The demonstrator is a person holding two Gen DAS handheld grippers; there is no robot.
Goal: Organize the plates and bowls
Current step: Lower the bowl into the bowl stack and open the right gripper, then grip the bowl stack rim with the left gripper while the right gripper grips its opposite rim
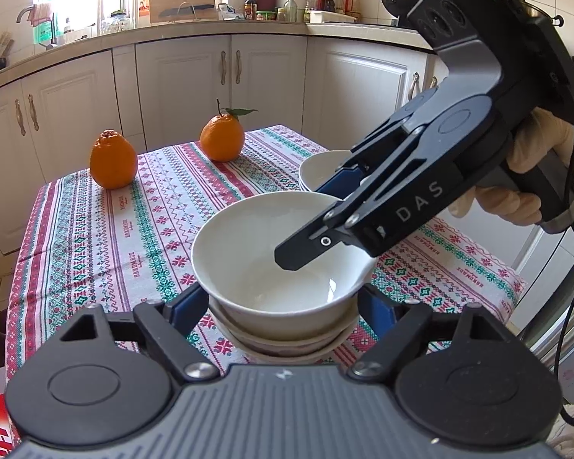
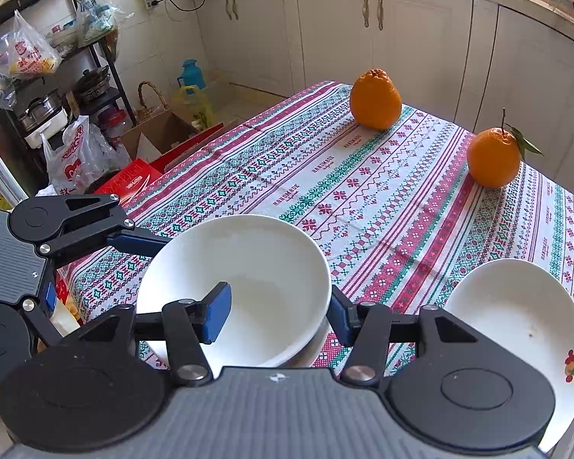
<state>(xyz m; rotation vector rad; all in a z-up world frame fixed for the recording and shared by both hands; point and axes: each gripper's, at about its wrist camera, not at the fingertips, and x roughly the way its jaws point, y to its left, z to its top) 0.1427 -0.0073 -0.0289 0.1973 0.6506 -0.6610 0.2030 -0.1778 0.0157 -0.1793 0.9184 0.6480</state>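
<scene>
A white bowl (image 1: 248, 237) (image 2: 256, 267) sits on top of a stack of bowls (image 1: 287, 340) near the table's front edge. My left gripper (image 1: 283, 302) is open, with its blue pads (image 1: 187, 306) close beside the stack on either side, just under the top bowl. My right gripper (image 2: 279, 317) straddles the top bowl's right wall: one fingertip (image 1: 298, 256) hangs inside the bowl, the other stays outside the rim. White shows between the inner pad (image 2: 218, 313) and the wall, so the gripper is open. Another white bowl (image 1: 317, 168) (image 2: 516, 325), with a fruit print, stands to the right.
Two oranges (image 1: 113, 160) (image 1: 222, 137) stand on the far part of the patterned tablecloth (image 2: 382, 199). A gloved hand (image 1: 532, 153) holds the right gripper. Cabinets (image 1: 180, 76) ring the table. Boxes and bags (image 2: 134, 145) crowd the floor at its left side.
</scene>
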